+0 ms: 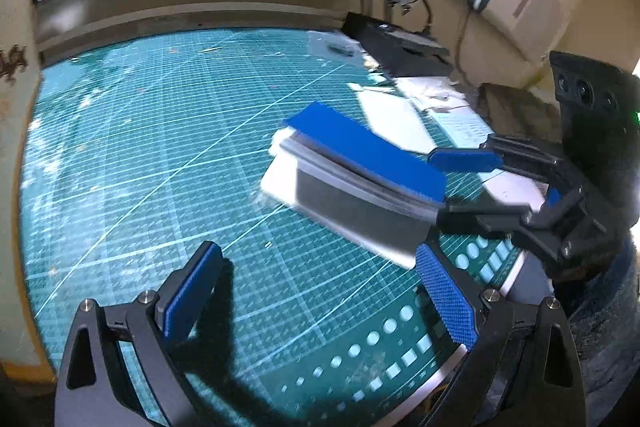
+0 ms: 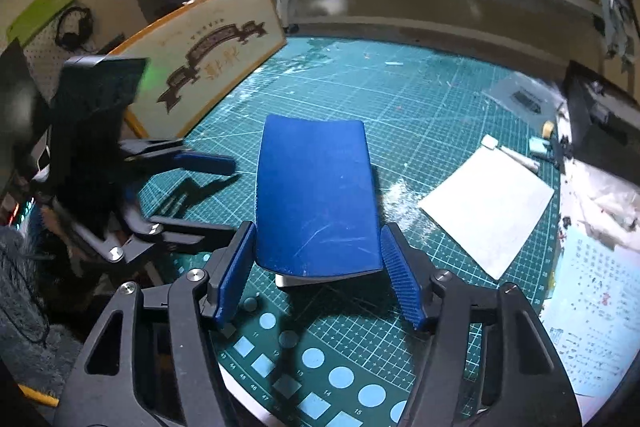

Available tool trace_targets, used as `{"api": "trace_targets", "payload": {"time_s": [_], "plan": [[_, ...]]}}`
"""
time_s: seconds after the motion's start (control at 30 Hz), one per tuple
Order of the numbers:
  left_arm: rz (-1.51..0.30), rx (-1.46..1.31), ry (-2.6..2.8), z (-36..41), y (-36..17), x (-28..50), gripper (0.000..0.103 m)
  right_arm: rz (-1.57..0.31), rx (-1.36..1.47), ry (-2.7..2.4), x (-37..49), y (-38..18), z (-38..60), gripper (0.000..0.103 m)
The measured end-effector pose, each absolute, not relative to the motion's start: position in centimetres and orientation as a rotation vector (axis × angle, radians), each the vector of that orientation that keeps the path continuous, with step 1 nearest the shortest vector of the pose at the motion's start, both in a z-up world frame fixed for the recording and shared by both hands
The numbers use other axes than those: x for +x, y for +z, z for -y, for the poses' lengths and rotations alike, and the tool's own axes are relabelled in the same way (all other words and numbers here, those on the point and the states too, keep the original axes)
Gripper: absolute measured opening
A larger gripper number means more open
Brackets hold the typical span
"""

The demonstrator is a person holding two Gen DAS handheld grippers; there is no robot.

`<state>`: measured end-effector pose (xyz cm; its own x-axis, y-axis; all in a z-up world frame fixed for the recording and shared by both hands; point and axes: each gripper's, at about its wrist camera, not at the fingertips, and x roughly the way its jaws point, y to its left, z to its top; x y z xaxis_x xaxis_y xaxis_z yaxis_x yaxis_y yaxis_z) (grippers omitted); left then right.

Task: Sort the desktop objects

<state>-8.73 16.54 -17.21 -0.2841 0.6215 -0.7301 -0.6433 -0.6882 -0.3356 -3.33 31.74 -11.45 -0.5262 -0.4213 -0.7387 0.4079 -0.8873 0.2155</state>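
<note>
Right gripper (image 2: 316, 279) clamped on blue block (image 2: 316, 195), lifting; left gripper (image 1: 316, 295) open, empty; next, carry toward 12 o'clock.

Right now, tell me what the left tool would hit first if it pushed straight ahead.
Probably the bare green cutting mat: the open left tool points down at it. The blue-topped block held by the right tool lies off to the right.

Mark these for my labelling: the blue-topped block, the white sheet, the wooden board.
Blue-topped block (image 2: 316, 195), right wrist view, top face.
White sheet (image 2: 488, 211), right wrist view, centre.
Wooden board (image 2: 208, 55), right wrist view, printed face.
</note>
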Motion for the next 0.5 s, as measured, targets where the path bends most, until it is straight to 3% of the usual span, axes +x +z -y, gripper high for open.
{"api": "trace_targets", "payload": {"time_s": [0.3,0.5], "plan": [[0.187,-1.125,1.865,-16.3,-17.9,-10.7,0.098,0.003,1.118,-2.394,-2.5,-11.0,-32.5,0.061],[0.505,-1.144,1.730,-14.6,-18.5,-12.7,0.098,-0.005,1.111,-2.371,-2.4,-11.4,-32.2,0.061]]}}
